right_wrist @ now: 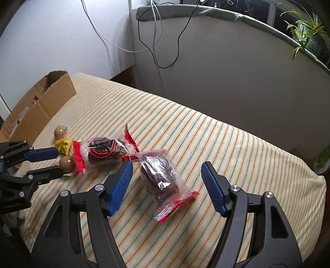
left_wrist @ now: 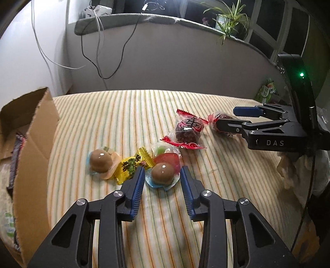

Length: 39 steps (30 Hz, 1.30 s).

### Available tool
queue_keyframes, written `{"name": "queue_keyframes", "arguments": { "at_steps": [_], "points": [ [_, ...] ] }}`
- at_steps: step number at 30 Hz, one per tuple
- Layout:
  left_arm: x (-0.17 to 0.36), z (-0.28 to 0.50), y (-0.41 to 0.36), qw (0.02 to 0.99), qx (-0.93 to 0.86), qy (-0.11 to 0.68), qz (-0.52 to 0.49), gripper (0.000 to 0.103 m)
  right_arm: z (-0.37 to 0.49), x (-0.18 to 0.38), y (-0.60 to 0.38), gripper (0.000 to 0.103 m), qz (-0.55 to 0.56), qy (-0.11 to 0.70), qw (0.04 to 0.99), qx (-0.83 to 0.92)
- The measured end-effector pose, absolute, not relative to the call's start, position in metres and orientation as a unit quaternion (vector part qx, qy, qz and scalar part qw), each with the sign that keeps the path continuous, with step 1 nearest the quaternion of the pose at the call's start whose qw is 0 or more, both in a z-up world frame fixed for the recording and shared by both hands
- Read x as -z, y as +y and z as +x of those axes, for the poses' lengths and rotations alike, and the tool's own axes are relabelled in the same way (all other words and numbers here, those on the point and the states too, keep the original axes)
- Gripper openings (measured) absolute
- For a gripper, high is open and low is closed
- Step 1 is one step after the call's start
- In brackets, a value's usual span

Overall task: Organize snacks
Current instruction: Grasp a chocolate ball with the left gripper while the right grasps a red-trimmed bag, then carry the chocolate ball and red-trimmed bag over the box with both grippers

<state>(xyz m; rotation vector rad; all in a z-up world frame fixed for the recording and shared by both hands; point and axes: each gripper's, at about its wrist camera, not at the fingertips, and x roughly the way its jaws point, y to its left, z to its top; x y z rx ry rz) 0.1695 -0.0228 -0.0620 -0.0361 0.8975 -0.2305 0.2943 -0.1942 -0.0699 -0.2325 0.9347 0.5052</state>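
Several wrapped snacks lie on a striped cloth (left_wrist: 144, 111). My left gripper (left_wrist: 162, 172) is open with its fingers on either side of a brown jelly cup (left_wrist: 162, 173). Another brown jelly cup (left_wrist: 101, 163), a yellow candy (left_wrist: 132, 166) and a red jelly cup (left_wrist: 167, 159) lie close by. My right gripper (right_wrist: 167, 172) is open around a red-wrapped dark snack (right_wrist: 162, 178); it also shows in the left wrist view (left_wrist: 223, 121). A second red-wrapped dark snack (right_wrist: 103, 153) lies to its left, also seen in the left wrist view (left_wrist: 188, 129).
An open cardboard box (left_wrist: 31, 144) stands at the left edge of the cloth, also in the right wrist view (right_wrist: 41, 103). A grey wall with hanging cables (left_wrist: 115, 61) runs behind. A potted plant (left_wrist: 229, 18) stands on the ledge at the right.
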Motion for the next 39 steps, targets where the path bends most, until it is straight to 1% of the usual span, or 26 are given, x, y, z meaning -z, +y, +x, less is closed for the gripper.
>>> {"name": "queue_keyframes", "arguments": {
  "at_steps": [1,3,4,7,8,9,15,23,39],
  "points": [
    [0.064,0.172,-0.024,0.893,0.112,0.435,-0.016,0.029,0.295,0.072,-0.194,0.071,-0.111,0.446,0.855,-0.241],
    [0.067,0.177,-0.027,0.891,0.111,0.441,-0.014,0.026,0.297,0.076,-0.194,0.063,-0.113,0.45,0.852,-0.242],
    [0.069,0.178,-0.027,0.89,0.11,0.442,-0.014,0.024,0.297,0.077,-0.193,0.061,-0.112,0.452,0.851,-0.243],
    [0.069,0.181,-0.028,0.891,0.11,0.44,-0.014,0.024,0.299,0.083,-0.191,0.06,-0.114,0.456,0.848,-0.243],
    [0.069,0.181,-0.028,0.891,0.11,0.439,-0.012,0.024,0.299,0.085,-0.19,0.056,-0.115,0.458,0.847,-0.244],
    [0.069,0.18,-0.029,0.892,0.109,0.438,-0.009,0.024,0.3,0.087,-0.188,0.045,-0.115,0.462,0.844,-0.248],
    [0.069,0.175,-0.029,0.893,0.113,0.436,-0.007,0.024,0.298,0.088,-0.186,0.04,-0.11,0.462,0.844,-0.249],
    [0.06,0.164,-0.027,0.897,0.119,0.425,-0.014,0.023,0.288,0.081,-0.188,0.036,-0.099,0.459,0.849,-0.244],
    [0.017,0.121,0.005,0.921,0.102,0.373,-0.035,0.023,0.248,0.023,-0.177,0.035,-0.096,0.412,0.868,-0.261]
  ]
}}
